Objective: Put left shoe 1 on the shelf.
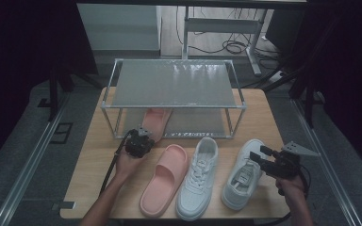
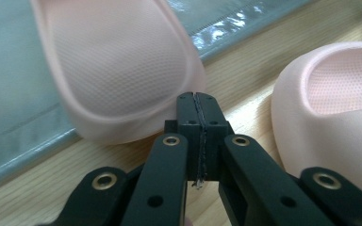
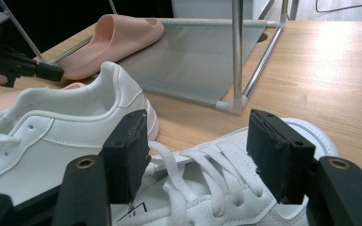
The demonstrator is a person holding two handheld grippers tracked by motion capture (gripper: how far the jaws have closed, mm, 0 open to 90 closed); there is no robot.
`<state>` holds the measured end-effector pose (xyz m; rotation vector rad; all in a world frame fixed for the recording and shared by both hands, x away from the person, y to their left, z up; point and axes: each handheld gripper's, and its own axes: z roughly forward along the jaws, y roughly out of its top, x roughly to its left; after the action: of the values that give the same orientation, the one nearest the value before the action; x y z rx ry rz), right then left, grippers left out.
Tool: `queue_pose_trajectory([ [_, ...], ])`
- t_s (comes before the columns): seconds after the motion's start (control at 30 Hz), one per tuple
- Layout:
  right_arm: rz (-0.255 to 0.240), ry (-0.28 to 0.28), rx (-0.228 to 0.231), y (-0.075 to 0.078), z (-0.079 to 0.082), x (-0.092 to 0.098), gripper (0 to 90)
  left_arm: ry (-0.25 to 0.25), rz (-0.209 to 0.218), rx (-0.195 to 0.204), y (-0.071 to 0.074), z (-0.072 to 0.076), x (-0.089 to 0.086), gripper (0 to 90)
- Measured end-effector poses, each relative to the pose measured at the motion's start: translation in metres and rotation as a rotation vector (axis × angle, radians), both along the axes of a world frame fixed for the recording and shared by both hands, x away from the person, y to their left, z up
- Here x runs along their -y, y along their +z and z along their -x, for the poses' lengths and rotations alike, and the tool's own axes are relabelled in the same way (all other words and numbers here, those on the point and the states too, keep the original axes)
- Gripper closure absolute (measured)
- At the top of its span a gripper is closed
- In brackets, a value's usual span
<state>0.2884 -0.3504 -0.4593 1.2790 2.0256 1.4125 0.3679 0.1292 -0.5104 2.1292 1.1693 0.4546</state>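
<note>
While the left gripper (image 1: 140,140) sits with its jaws pressed together at the heel of the pink slipper (image 1: 154,121) on the rack's (image 1: 174,84) lower shelf, a second pink slipper (image 1: 165,178) and two white sneakers lie along the table's (image 1: 94,155) near edge; the right gripper (image 1: 260,156) hovers spread over the rightmost sneaker (image 1: 242,174)

Pink slide and white sneaker – at the rack's front edge

The soft pink foam slide sandal (image 2: 118,70) lies flat, heel overhanging the rack's lower shelf; the white lace-up leather sneaker (image 3: 217,188) sits upright on the table – laces up.
</note>
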Motion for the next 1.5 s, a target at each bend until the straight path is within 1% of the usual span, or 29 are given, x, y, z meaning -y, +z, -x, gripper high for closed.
queue_pose_trajectory([
  [0.1,-0.001,-0.002,0.0,0.0,0.0,0.0,39.8,0.001,-0.01,-0.001,0.003,0.001,-0.005,89.7],
  [0.17,-0.002,-0.003,-0.002,0.0,0.0,0.001,39.8,0.005,-0.017,-0.003,0.002,0.001,-0.008,89.7],
  [0.23,-0.004,-0.004,-0.002,0.001,0.0,0.001,39.8,-0.004,-0.03,-0.014,0.0,0.0,-0.011,89.7],
  [0.27,-0.003,-0.003,-0.001,0.0,0.0,0.001,39.8,-0.005,-0.022,-0.011,0.0,0.0,-0.011,89.6],
  [0.37,-0.001,-0.002,-0.001,0.0,0.0,0.0,39.8,-0.012,-0.032,-0.007,0.0,-0.003,-0.009,89.6],
  [0.53,0.0,-0.001,-0.002,0.0,0.0,0.0,39.8,-0.008,-0.017,-0.012,-0.001,-0.009,-0.006,89.7],
  [0.73,-0.001,-0.003,-0.004,0.0,0.0,0.0,39.8,-0.003,-0.025,-0.007,-0.003,-0.017,0.001,89.6],
  [0.8,-0.001,-0.003,-0.004,0.0,0.0,0.001,39.8,-0.001,-0.019,-0.004,-0.004,-0.019,0.002,89.6],
  [0.87,-0.001,-0.004,-0.003,0.0,0.0,0.001,39.8,0.013,0.006,0.004,-0.007,-0.022,0.003,89.7],
  [1.0,-0.001,-0.005,-0.005,-0.001,-0.001,0.001,39.8,0.022,0.009,0.013,-0.009,-0.023,0.005,89.7],
  [1.23,0.002,-0.003,-0.007,-0.002,-0.002,0.0,39.8,0.039,0.035,0.017,-0.012,-0.028,0.007,89.6],
  [1.37,0.002,-0.004,-0.009,-0.002,-0.002,0.0,39.8,0.031,0.025,0.01,-0.012,-0.032,0.011,89.1],
  [1.47,0.001,-0.003,-0.008,-0.002,-0.002,0.001,39.8,0.032,0.025,0.007,-0.013,-0.034,0.014,89.1],
  [1.5,-0.001,-0.004,-0.008,-0.002,-0.002,0.001,39.8,0.034,0.031,-0.001,-0.014,-0.037,0.016,89.2],
])
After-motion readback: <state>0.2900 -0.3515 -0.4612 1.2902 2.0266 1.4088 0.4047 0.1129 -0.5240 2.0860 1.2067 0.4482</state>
